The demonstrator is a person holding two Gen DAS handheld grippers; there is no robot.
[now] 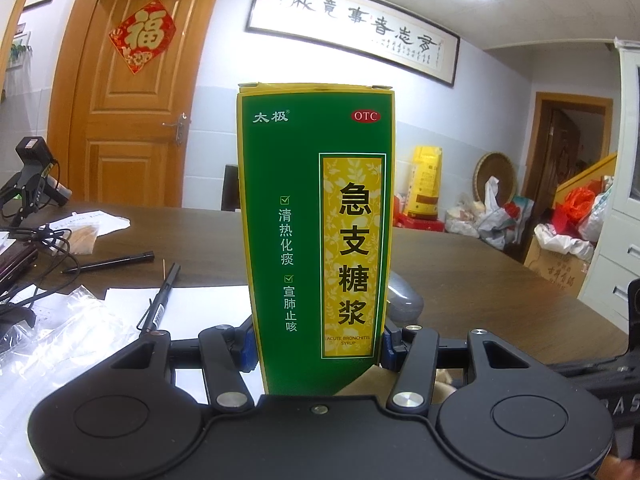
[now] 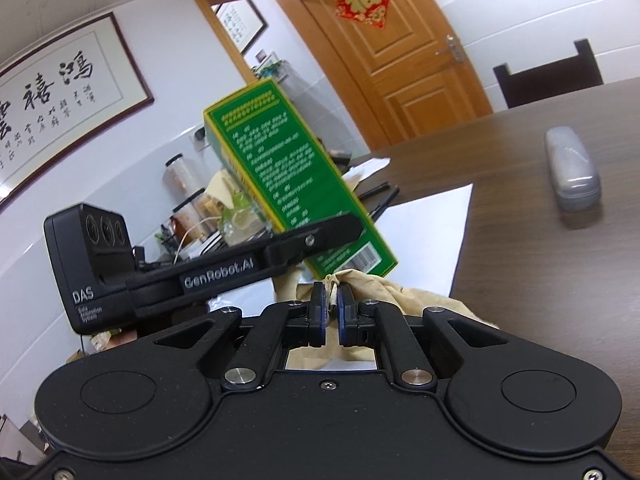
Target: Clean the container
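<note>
A green and yellow medicine box (image 1: pixel 316 216) stands upright above the dark wooden counter (image 1: pixel 480 280), clamped near its base between the fingers of the left gripper (image 1: pixel 318 344). The right gripper (image 2: pixel 330 312) has its fingers pinched tight on a beige cloth (image 2: pixel 372 284), held just under the box's lower corner. A grey case (image 2: pixel 573 168) lies well apart on the counter.

Both grippers are matte black: the left gripper (image 1: pixel 316 346) and right gripper (image 2: pixel 330 308) each show blue finger pads (image 2: pixel 320 312), silver pivot screws (image 2: pixel 240 376) and round raised discs. White "GenRobot.AI" and "DAS" lettering marks the left one.
</note>
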